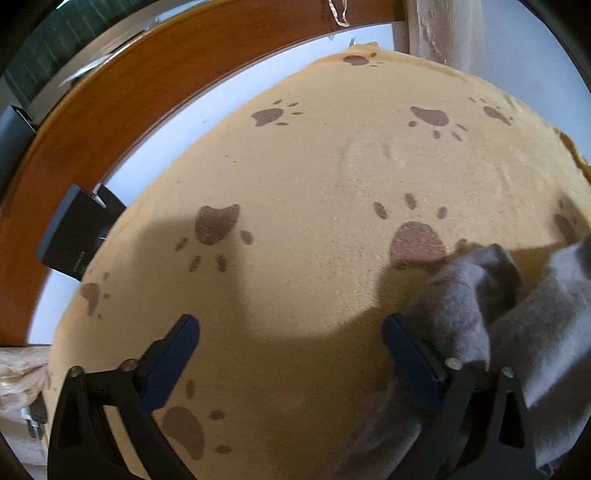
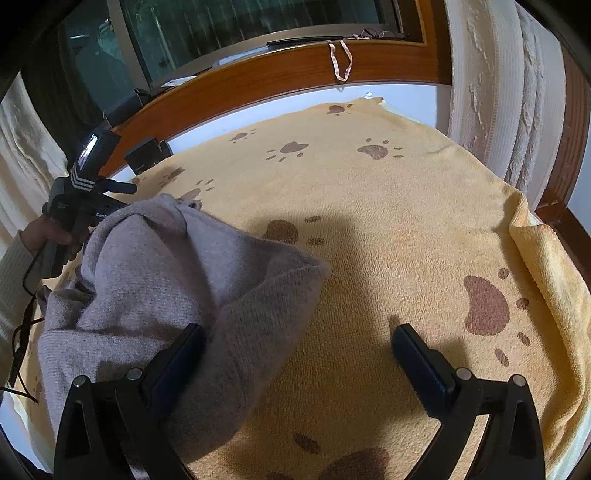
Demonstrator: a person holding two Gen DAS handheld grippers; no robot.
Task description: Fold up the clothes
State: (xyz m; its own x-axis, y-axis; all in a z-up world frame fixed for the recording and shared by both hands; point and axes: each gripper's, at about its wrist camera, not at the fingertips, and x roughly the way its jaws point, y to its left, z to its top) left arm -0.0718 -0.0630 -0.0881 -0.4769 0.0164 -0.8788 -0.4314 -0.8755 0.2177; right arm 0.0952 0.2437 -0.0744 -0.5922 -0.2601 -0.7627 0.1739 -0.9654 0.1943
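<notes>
My left gripper (image 1: 290, 332): the jaws stand wide. Nothing is between them but blanket. The right finger (image 1: 410, 354) touches the sweater on its outer side.
My right gripper (image 2: 299, 343): the jaws stand wide here too. Nothing is held. The left finger (image 2: 177, 362) lies against the sweater's edge.
Sweater (image 2: 177, 280): grey and soft. It sits in a bumpy heap on the blanket, between my two grippers. It is not flat and not folded.
Blanket (image 2: 369, 240): yellow with brown paw prints. It covers the white table (image 2: 280, 105). Its right edge is rolled over on itself.
Hand (image 2: 48, 236): in the right view I see a hand with a pale sleeve. It grips the handle of the left gripper, just behind the sweater.
Black box (image 1: 74, 232): it sits at the blanket's left edge, by the wood rail.
Rail (image 1: 122, 92): brown wood, running along the far side of the table.
Ribbon (image 2: 341, 61): pink, hanging over the rail.
Window (image 2: 240, 26): dark glass, behind the rail.
Curtain (image 2: 502, 92): cream, far right.
</notes>
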